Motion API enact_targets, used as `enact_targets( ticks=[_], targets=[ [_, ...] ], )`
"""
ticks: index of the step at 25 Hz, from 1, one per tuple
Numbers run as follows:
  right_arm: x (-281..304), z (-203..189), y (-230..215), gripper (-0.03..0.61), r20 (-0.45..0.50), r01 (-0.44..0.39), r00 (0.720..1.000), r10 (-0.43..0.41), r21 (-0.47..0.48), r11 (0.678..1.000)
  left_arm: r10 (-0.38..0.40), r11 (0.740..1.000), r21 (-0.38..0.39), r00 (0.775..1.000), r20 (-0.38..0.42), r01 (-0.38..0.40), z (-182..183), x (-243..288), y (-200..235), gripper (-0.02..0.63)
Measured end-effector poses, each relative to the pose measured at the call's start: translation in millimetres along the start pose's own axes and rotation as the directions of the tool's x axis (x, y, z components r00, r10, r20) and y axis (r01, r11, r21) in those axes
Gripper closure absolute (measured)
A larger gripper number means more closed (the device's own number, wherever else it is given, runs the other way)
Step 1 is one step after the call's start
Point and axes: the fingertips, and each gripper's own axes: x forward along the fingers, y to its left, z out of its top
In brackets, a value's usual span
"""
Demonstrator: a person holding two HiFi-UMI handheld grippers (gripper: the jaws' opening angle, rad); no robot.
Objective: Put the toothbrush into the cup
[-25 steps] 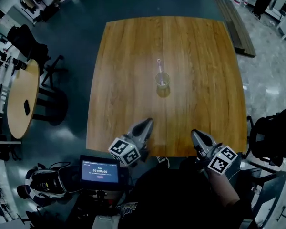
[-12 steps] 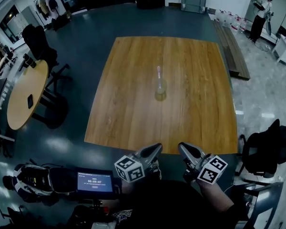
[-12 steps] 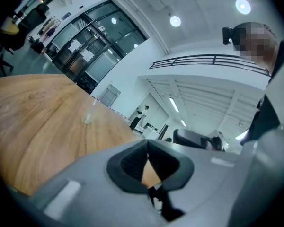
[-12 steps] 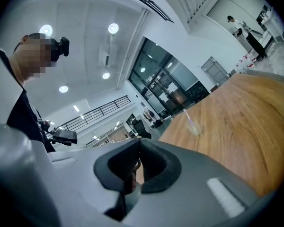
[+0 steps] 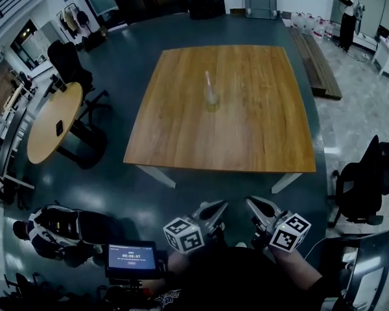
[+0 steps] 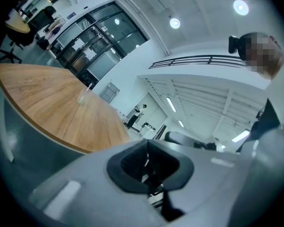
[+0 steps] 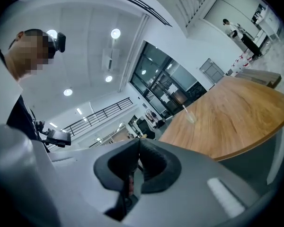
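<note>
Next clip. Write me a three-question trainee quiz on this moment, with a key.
1. True or false: the toothbrush stands in the cup.
2. Relative to the table, where are the left claw and right claw? A) above its middle B) short of its near edge, close to the person's body
3. Fill in: the jaws of both claws are ____, with nothing between them.
Key: 1 true; 2 B; 3 shut
</note>
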Motion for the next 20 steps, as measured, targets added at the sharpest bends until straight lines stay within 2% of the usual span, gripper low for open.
enact_targets(
  ticks=[4,10,14,20],
  targets=[
    [-4,-9,23,0.572,0.001,-0.011,1.000,0.011,-0.006,1.000,0.013,0.998,0.056,1.000,0.029,-0.015,11,-28,-14,0.614],
    [18,-16,47,0.572,0.017,-0.017,1.000,0.017,-0.012,1.000,0.051,0.999,-0.010,0.994,0.093,-0.050,33,-67,9,0.614],
    [41,-26,68,0.574,0.012,-0.022,1.000,0.022,-0.036,0.999,0.064,0.998,0.003,0.994,0.087,-0.065,45,-92,20,0.614],
    [57,-42,92,0.574,-0.023,-0.025,0.999,0.023,-0.116,0.993,0.031,0.999,0.027,0.997,0.066,-0.033,49,-103,28,0.614]
  ],
)
